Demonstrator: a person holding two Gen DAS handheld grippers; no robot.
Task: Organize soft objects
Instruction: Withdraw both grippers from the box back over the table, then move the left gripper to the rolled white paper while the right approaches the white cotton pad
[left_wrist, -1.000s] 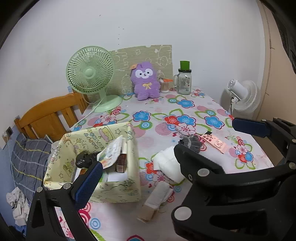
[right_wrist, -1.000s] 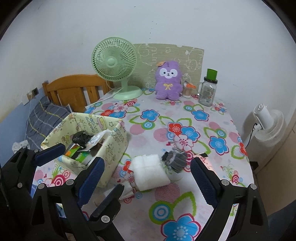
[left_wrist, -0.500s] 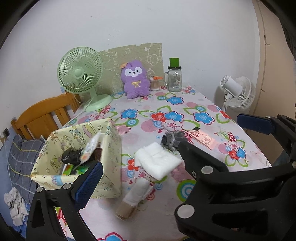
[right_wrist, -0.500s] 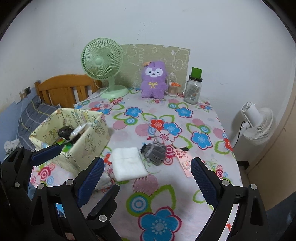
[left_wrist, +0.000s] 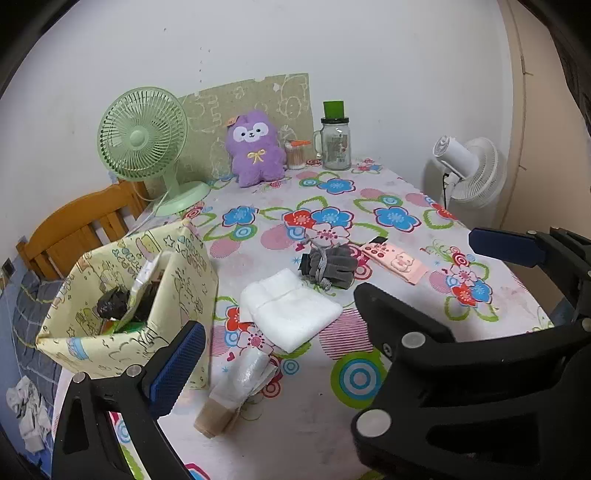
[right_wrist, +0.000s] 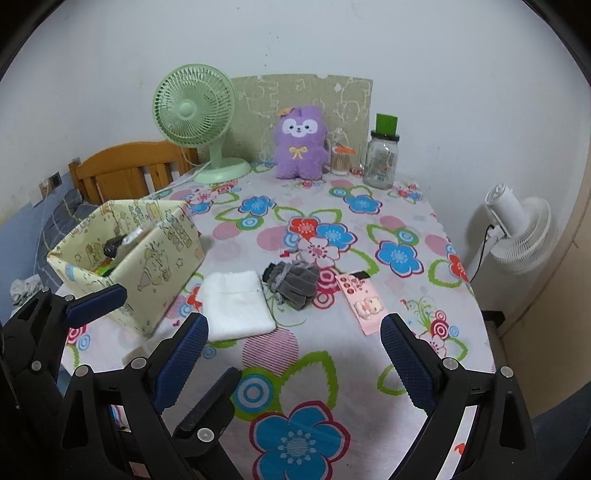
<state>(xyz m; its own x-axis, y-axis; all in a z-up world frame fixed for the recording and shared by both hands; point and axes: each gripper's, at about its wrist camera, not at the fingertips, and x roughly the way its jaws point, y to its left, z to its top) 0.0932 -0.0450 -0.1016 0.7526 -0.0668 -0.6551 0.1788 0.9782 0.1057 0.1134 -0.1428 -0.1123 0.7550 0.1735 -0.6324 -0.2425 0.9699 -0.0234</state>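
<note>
Both claws, left (left_wrist: 332, 291) and right (right_wrist: 291, 354), are spread wide and empty above the table (right_wrist: 369, 369). White folded towel (right_wrist: 236, 304) lies beside the grey gloves (right_wrist: 293, 282), near the yellow box (right_wrist: 147, 254).

The surface (right_wrist: 424, 314) wears a white cloth printed with blue, red and pink flowers. The towel (right_wrist: 236, 304) is white, the gloves (right_wrist: 295, 282) grey, the plush toy (right_wrist: 301, 144) purple, the box (right_wrist: 147, 258) pale yellow with cartoon drawings, the desk fan (right_wrist: 194, 107) mint green.
</note>
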